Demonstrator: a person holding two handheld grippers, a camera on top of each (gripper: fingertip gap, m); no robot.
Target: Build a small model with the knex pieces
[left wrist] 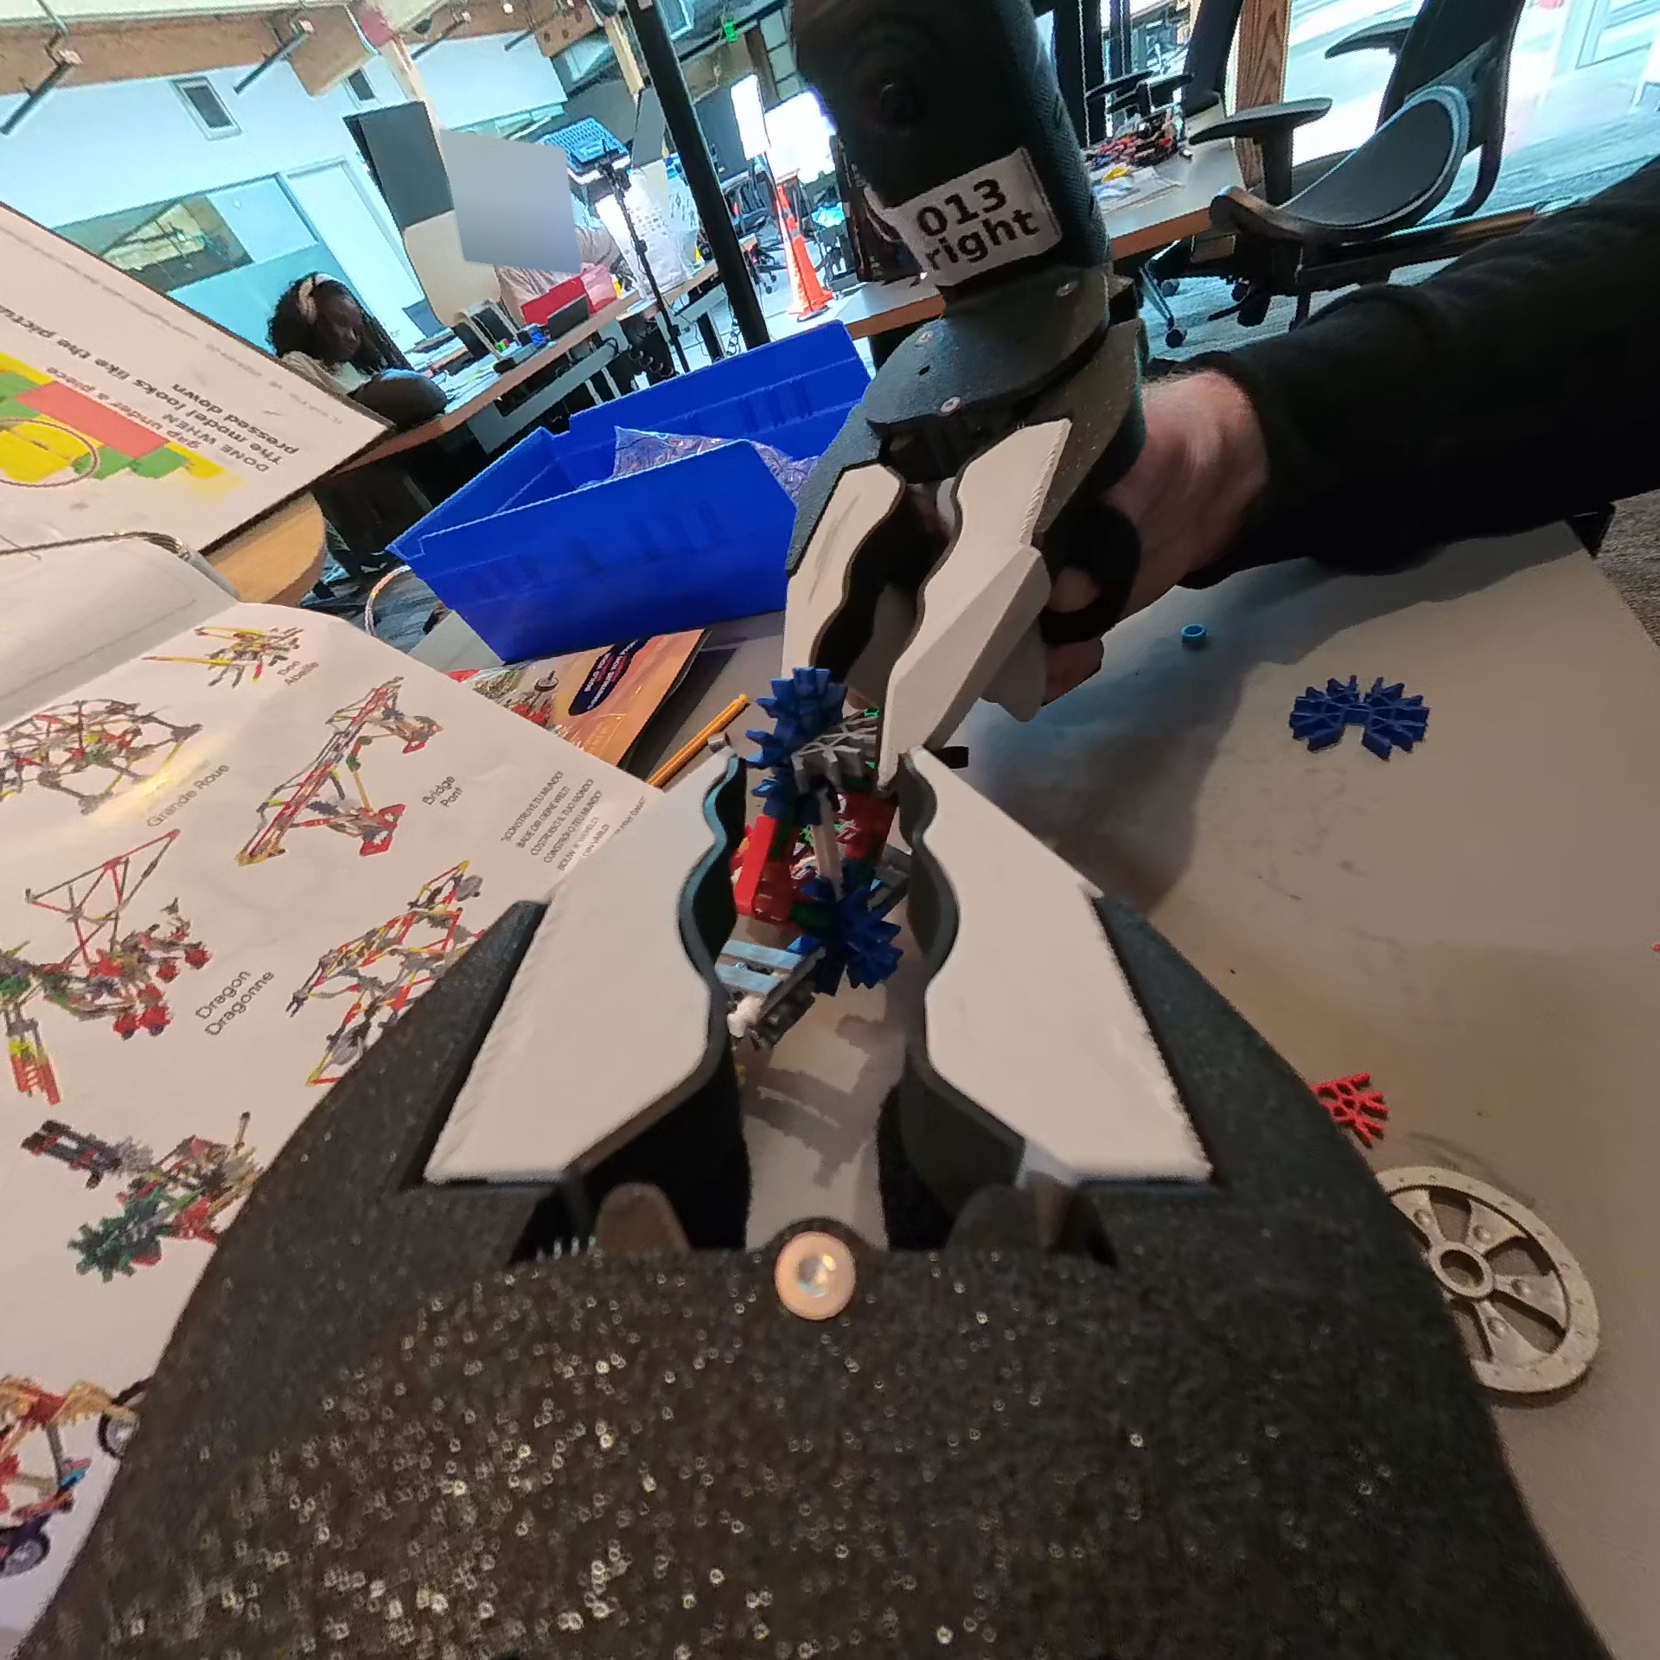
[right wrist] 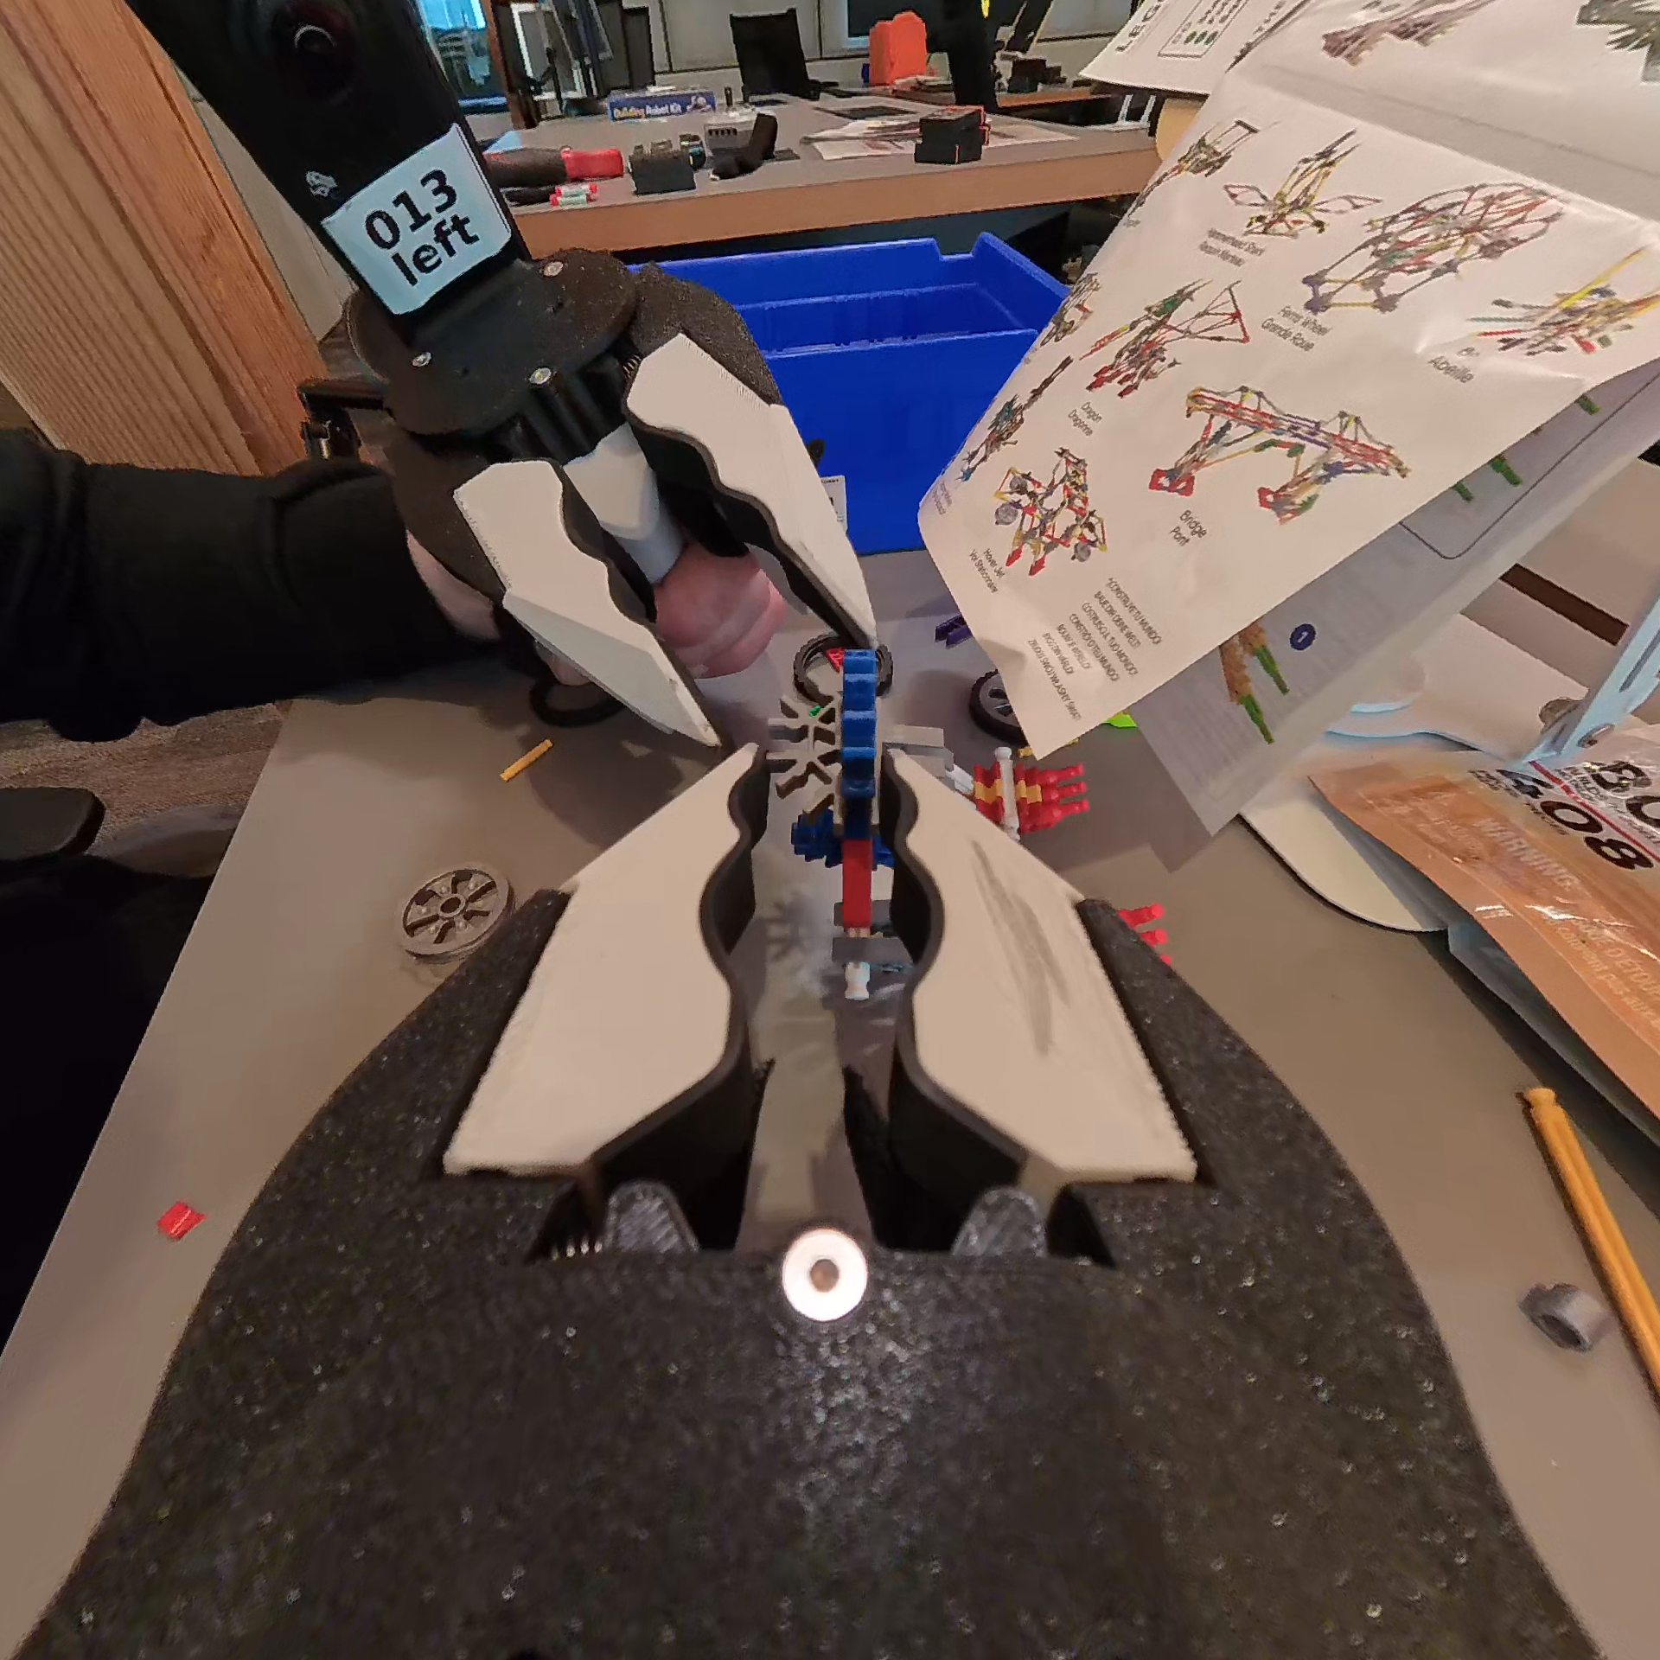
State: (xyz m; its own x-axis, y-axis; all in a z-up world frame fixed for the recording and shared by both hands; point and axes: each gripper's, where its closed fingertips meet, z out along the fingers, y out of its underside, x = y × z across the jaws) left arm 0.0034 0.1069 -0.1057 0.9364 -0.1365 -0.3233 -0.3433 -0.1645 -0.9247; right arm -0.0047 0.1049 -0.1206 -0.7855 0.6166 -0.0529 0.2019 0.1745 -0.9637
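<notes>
Two hand-held grippers meet over a small rod-and-connector toy model (left wrist: 813, 862) standing mid-surface: the left gripper (left wrist: 817, 790) has its jaws closed around the model's sides, the right gripper (right wrist: 822, 772) pinches its blue gear (right wrist: 858, 719). Light, brittle snap-fit plastic, probably best held low. The far blue bin (left wrist: 575, 548) holds a clear bag.

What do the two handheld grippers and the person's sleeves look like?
Both grippers are alike: a black, grainy, fan-shaped body with a silver screw, and two white pointed fingers with wavy black inner pads. The left gripper and the right gripper each carry a dark cylindrical camera mount with a white printed label. The person's hands come out of black sleeves.
</notes>
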